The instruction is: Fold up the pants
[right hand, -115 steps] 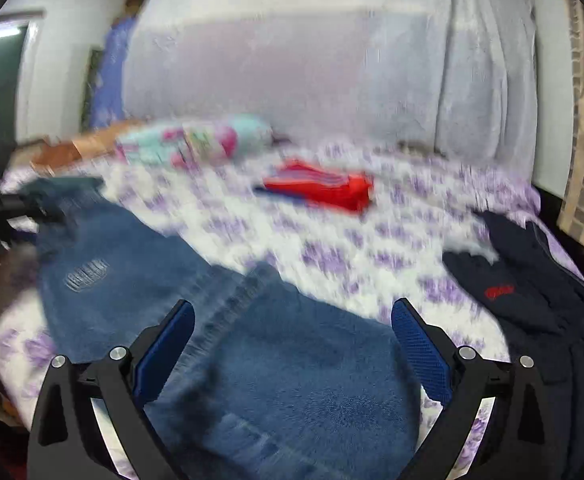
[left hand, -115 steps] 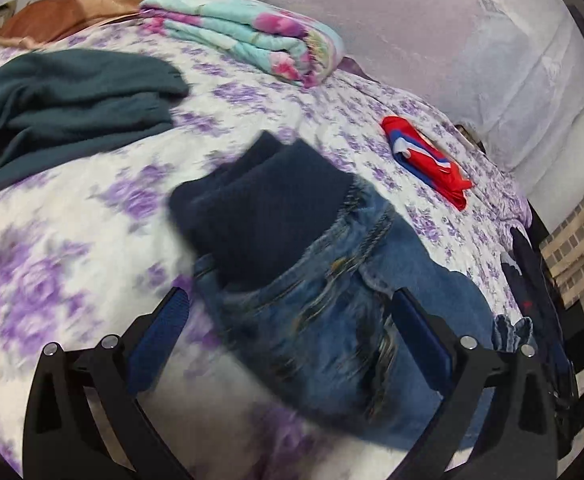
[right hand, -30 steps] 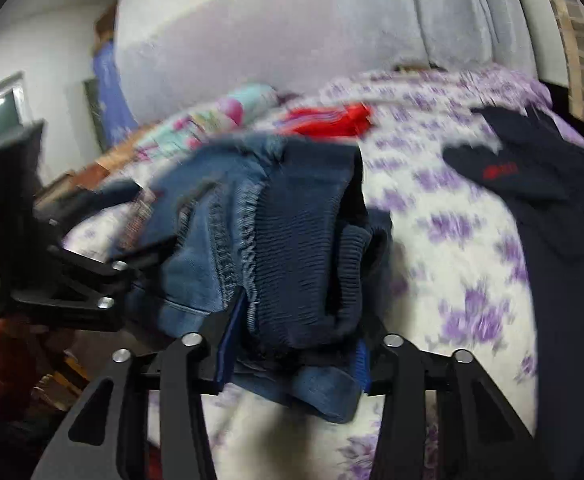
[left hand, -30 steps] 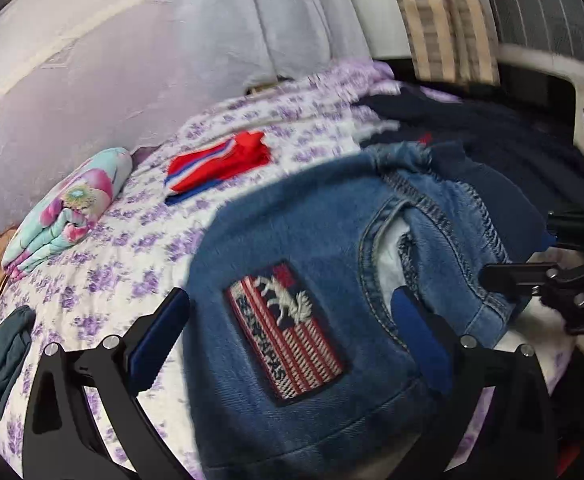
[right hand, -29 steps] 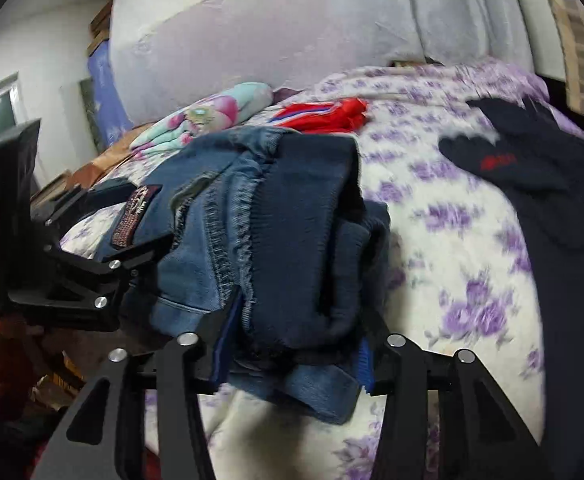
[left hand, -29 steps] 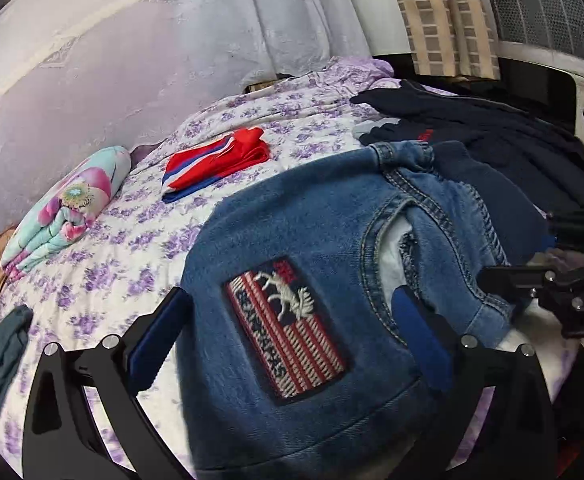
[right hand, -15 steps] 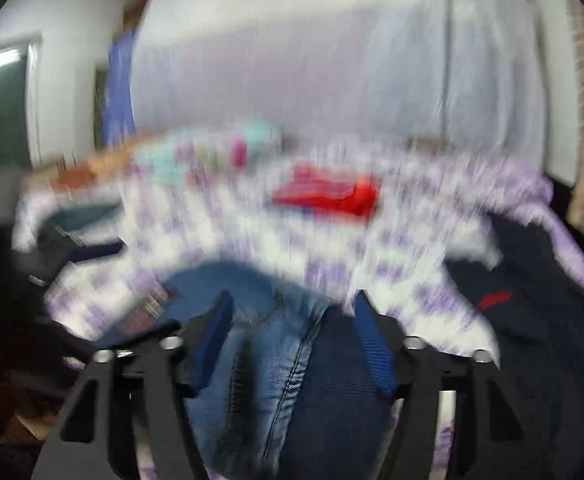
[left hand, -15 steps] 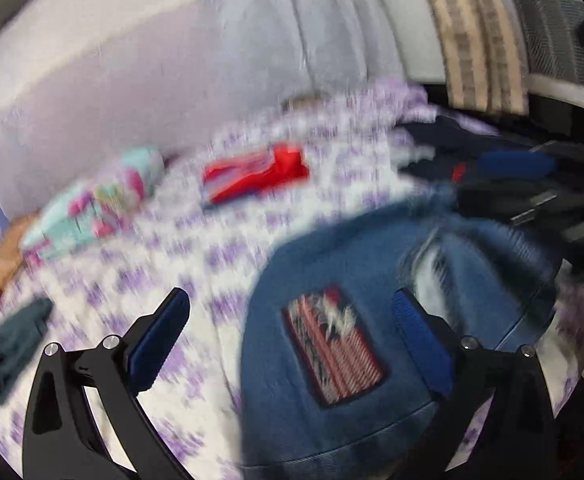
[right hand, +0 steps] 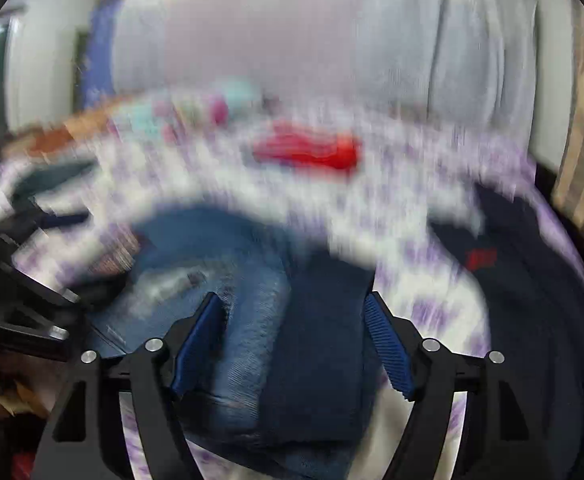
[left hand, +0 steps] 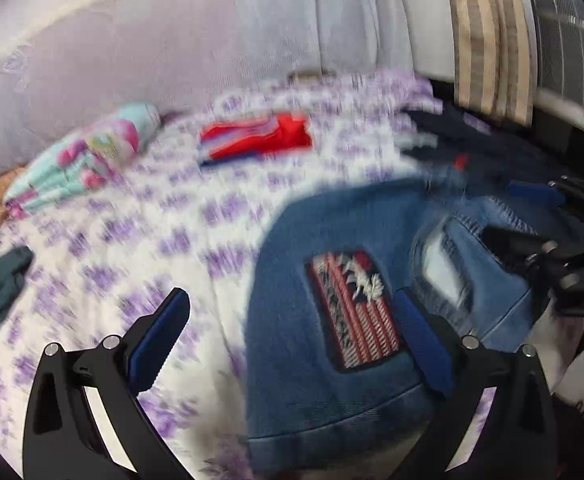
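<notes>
Pants [left hand: 332, 240] are lying folded up in a chunky bundle at the near edge of the bed [left hand: 132, 240], the one with the white sheet and purple flowers. From my left gripper's camera I can see the denim with its striped flag patch [left hand: 352, 312] facing up, plus a pocket opening just right of the patch. My left gripper [left hand: 292, 324] has its jaws wide apart and nothing is pinched in them, it just hangs over the near end of the bundle, with one blue pad over bare sheet and the other over the denim. My right gripper [right hand: 292, 340] sits over the other end, where the dark navy ribbed waistband [right hand: 324, 340] lies folded next to the denim. Its jaws are opening right now; the cloth is between the pads but they don't look like they're pressing on it. Everything's pretty blurry tbh. Further back on the bed there's a folded red garment [left hand: 256, 140], and a rolled floral blanket [left hand: 88, 160] far left. A dark navy jacket [right hand: 532, 300] is spread on the right, near the pants
</notes>
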